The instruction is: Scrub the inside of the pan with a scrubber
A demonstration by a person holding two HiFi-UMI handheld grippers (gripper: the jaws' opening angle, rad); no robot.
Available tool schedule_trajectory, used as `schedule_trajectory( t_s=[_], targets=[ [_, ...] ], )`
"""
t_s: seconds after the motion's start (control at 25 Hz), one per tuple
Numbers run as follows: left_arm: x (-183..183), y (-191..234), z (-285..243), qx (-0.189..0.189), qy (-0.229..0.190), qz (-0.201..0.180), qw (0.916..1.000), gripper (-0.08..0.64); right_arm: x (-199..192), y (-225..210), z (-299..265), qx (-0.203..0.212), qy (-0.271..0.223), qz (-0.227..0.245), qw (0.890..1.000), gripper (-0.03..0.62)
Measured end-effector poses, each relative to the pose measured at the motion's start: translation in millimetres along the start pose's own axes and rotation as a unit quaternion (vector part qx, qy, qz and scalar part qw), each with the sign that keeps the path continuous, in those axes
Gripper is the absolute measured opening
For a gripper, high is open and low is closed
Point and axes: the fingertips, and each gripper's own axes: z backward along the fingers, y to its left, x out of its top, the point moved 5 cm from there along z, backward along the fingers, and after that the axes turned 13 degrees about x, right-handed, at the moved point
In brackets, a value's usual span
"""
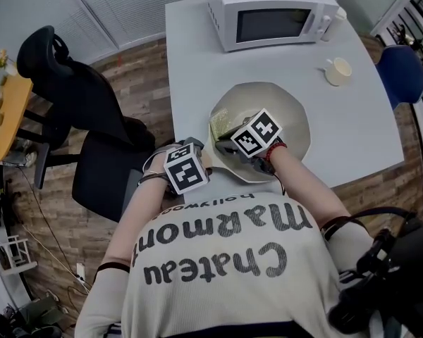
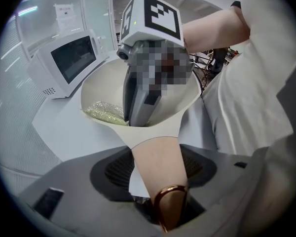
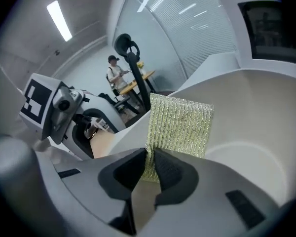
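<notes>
Near edge of the table: a cream round pan sits just in front of the person's chest, its long beige handle pointing back toward the person; I cannot tell whether its base lies flat on the pale grey table.
Handle end: a copper-coloured metal loop caps it, closest to the left gripper's camera.
Left gripper: angled steeply down over the near edge, with its jaws wide apart on either side of the handle and gripping it.
Right gripper: reaches down into the pan's bowl from the person's side, its marker cube uppermost in the head view. The two dark pads are pinched together on the lower edge of the scrubber.
Scrubber: a yellow-green, glittery woven rectangular scrubber stands up from the right jaws and lies against the pan's inner wall on the side toward the table's left edge.
Far edge of the table: a white microwave oven with a dark door.
Right edge of the table: a small cream cup, well apart from the pan.
Beside the left edge, on the wooden floor: a black office chair.
</notes>
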Motion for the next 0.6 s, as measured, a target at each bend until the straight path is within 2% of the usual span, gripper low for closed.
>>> schedule_trajectory(
  t_s=[0.12, 0.24, 0.32, 0.44, 0.6],
  targets=[
    [-0.2, -0.3, 0.7, -0.001, -0.001, -0.001, 1.0000, 0.264, 1.7, -10.1, 0.5, -0.037, -0.005, -0.004, 0.999, 0.055],
    [0.0, -0.7, 0.4, 0.000, 0.002, -0.002, 1.0000, 0.264, 2.6, -26.7, 3.5, -0.108, -0.013, -0.006, 0.994, 0.055],
    [0.0, -0.4, 0.1, 0.002, 0.004, -0.004, 1.0000, 0.264, 2.2, -39.8, 7.5, -0.146, -0.025, -0.028, 0.989, 0.055],
    [-0.6, -1.1, 0.4, 0.001, 0.002, 0.000, 1.0000, 0.264, 2.7, -52.3, 13.6, -0.178, -0.040, -0.059, 0.981, 0.054],
    [1.0, -2.7, 0.5, 0.002, -0.004, 0.015, 0.9999, 0.264, 6.2, -60.1, 21.3, -0.219, -0.040, -0.063, 0.973, 0.051]
  ],
)
